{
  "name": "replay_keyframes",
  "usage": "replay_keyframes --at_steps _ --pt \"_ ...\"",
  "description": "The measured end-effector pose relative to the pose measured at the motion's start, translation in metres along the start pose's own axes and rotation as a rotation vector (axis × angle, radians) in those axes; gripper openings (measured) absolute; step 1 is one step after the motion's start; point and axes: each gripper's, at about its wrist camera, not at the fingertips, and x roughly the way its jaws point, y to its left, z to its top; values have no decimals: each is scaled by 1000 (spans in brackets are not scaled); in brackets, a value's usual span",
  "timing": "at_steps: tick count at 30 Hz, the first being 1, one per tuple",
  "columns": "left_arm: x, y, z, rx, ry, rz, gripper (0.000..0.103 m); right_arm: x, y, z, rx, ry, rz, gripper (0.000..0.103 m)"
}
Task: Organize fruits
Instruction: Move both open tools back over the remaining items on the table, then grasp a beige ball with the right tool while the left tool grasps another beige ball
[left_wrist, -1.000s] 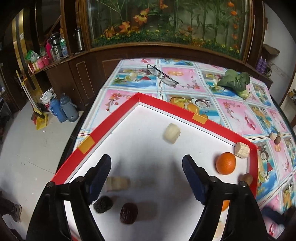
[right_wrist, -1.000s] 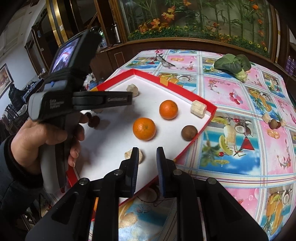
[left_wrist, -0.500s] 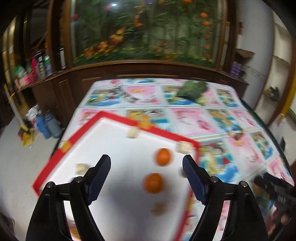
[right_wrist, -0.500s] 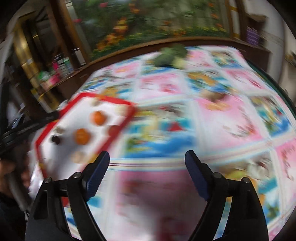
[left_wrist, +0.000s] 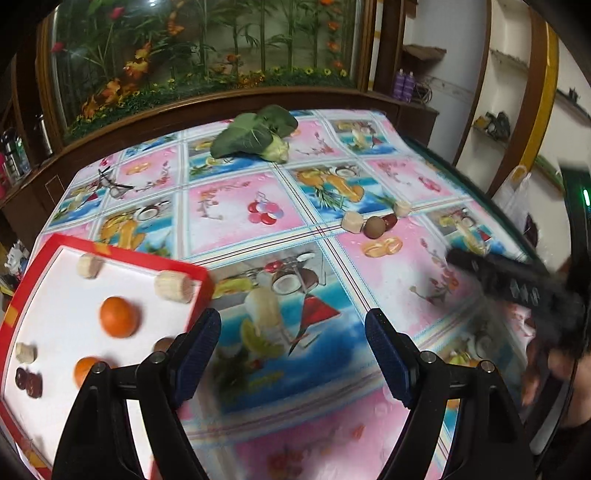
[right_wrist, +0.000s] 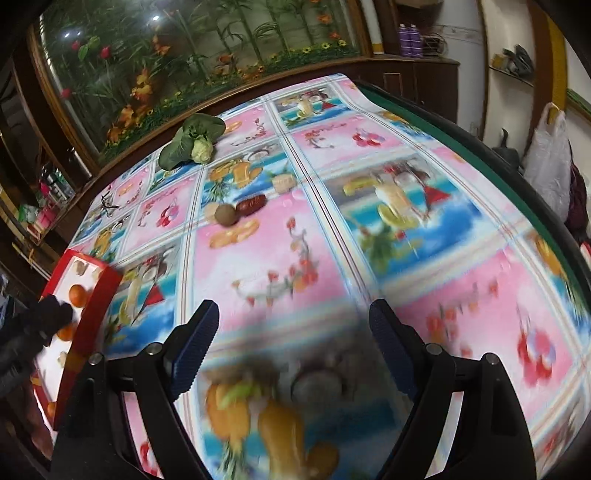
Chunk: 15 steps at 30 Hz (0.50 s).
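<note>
A red-rimmed white tray lies at the left and holds two oranges, banana pieces, dark dates and a brown round fruit. It also shows at the far left of the right wrist view. Loose on the tablecloth sit a banana piece, a brown round fruit, a red date and another banana piece; the right wrist view shows them too. My left gripper is open and empty over the cloth beside the tray. My right gripper is open and empty.
A leafy green vegetable lies at the table's far side, eyeglasses at the far left. The right-hand tool shows blurred at the right of the left wrist view. The table's dark green edge runs along the right.
Both grippers have swung right, away from the tray, over the tablecloth. The right gripper has gone from nearly shut to wide open.
</note>
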Motion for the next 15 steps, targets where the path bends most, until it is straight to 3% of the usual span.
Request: replay_keyframes --at_steps 4,6,8,15 --pt "21 -6 9 3 25 13 80 30 2 35 -63 -9 -59 80" --pt "27 -7 12 0 33 16 80 50 5 48 -109 13 -85 64" --pt "34 -7 17 -6 36 20 80 67 6 60 -135 27 -94 55" --pt "63 -20 39 -7 36 23 80 108 11 91 -123 82 -52 54"
